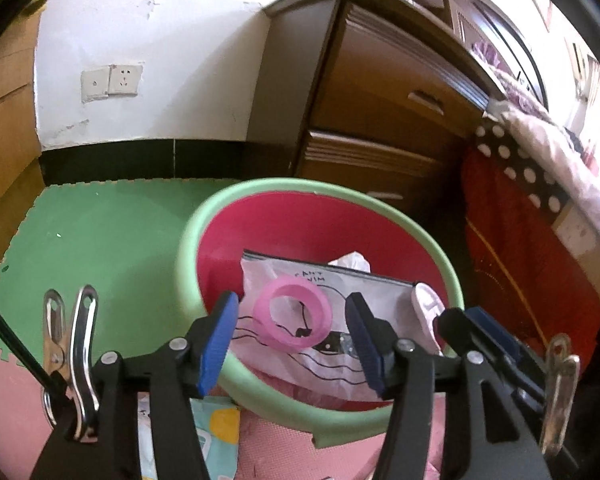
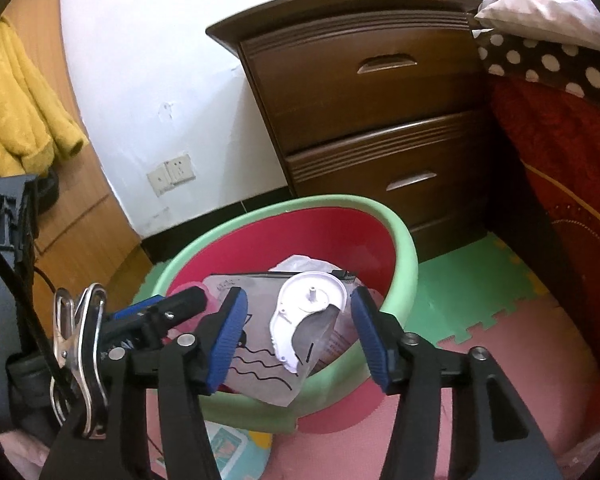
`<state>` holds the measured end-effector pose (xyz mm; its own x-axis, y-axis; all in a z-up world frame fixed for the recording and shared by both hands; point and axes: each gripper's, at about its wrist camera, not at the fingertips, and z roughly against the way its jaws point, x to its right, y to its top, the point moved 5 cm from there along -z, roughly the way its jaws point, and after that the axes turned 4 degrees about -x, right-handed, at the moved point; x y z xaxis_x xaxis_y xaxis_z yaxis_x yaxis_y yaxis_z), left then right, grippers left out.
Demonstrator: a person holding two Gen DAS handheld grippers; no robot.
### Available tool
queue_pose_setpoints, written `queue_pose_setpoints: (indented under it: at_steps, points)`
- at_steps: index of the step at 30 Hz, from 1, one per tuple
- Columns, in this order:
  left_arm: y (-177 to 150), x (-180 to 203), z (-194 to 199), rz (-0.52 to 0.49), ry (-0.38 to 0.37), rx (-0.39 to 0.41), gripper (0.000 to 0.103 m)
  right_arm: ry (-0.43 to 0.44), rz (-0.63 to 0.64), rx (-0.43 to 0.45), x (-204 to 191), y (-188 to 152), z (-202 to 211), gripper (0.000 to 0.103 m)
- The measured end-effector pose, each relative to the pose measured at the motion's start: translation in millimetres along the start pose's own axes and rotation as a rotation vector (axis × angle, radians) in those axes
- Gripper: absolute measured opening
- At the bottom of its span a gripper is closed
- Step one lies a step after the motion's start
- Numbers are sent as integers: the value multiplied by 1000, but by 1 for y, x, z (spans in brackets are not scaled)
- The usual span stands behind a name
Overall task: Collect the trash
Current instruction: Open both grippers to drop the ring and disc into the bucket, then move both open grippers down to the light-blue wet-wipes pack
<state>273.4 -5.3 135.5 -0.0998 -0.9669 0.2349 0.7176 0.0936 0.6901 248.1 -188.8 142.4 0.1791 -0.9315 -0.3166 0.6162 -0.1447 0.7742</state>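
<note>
Foam floor mats [image 1: 96, 232], green and pink, w/ a brown dresser [image 1: 384, 92] behind. Left wrist view: left gripper [image 1: 292, 328] jaws apart, nothing pinched; pink ring [image 1: 292, 312] lies between them on a clear bag [image 1: 340, 344] inside the basin [image 1: 204, 220], red w/ a green rim. Right wrist view: right gripper [image 2: 296, 336] jaws apart too, gripping nothing; white plastic piece [image 2: 300, 320] sits on the bag between them, bag corner hanging over the basin rim.
</note>
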Motion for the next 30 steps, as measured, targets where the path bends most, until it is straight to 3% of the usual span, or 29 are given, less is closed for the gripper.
queue_pose_setpoints:
  at_steps: [8, 16, 24, 30]
  points:
    - [-9, -21, 38, -5, 19, 53, 59, 12, 4, 20, -1, -9, 14, 56]
    - [-37, -43, 70, -26, 86, 58, 59, 23, -29, 52, 5, -19, 39, 56]
    - [-85, -72, 76, -18, 192, 15, 59, 32, -65, 26, 5, -51, 59, 56]
    - [-120, -98, 63, 57, 230, -31, 59, 41, -72, -39, -2, -84, 55, 56]
